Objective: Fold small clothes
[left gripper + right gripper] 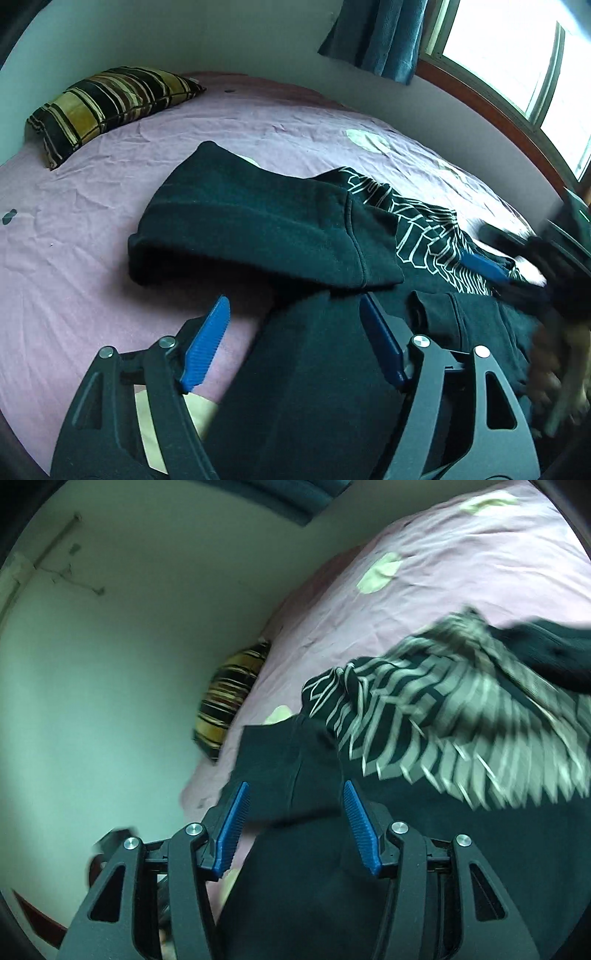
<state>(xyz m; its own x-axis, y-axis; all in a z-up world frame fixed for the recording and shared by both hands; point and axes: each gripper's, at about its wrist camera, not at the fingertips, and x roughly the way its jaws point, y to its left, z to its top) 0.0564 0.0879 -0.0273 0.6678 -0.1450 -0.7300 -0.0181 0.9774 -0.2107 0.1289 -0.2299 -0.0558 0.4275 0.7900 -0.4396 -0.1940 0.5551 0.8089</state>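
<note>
A black hooded sweatshirt [258, 221] with a white line print [424, 229] lies on the pink bed sheet [92, 229], hood spread to the left. My left gripper [295, 306] is open above its lower body, one finger over the sheet, one over the cloth. My right gripper shows at the right of the left wrist view [484, 267], blurred. In the right wrist view my right gripper [295, 801] is open, with black cloth [291, 764] between the blue fingers and not pinched. The white print [443, 720] is blurred there.
A striped yellow and black cushion [107, 103] lies at the head of the bed by the wall. A window with a wooden frame [517, 122] and a blue curtain [380, 37] stand at the right. Pale green patches [380, 572] mark the sheet.
</note>
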